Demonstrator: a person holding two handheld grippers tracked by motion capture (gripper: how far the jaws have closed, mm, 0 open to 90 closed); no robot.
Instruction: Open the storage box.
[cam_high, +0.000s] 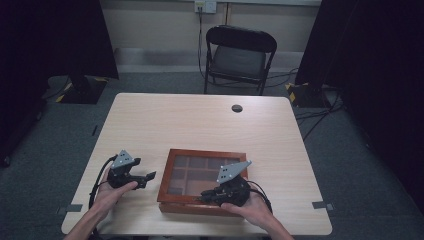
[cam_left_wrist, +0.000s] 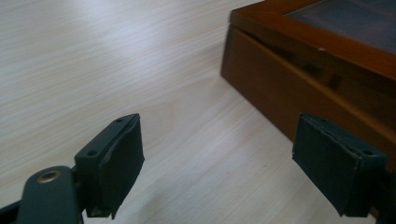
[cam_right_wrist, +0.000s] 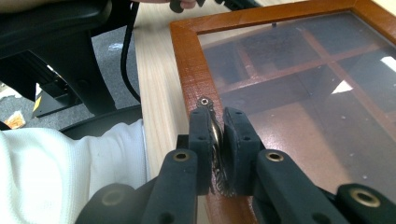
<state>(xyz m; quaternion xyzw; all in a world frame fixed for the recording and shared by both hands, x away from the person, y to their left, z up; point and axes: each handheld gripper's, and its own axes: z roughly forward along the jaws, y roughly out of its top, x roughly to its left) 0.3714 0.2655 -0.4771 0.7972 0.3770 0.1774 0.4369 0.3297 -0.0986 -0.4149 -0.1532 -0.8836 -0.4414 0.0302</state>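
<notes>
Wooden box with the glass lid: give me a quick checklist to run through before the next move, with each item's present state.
1. Right claw shut on the small metal latch at the lid's front edge: ok.
2. Left claw open with nothing between its pads: ok.
3. Left claw beside the wooden box, not touching it: ok.
4. Lid down on the box: ok in the high view; the left gripper view shows a thin seam.
5. Box fully on the table, clear of the edge: ok.
6. Compartment contents: cannot tell through the dark glass.
</notes>
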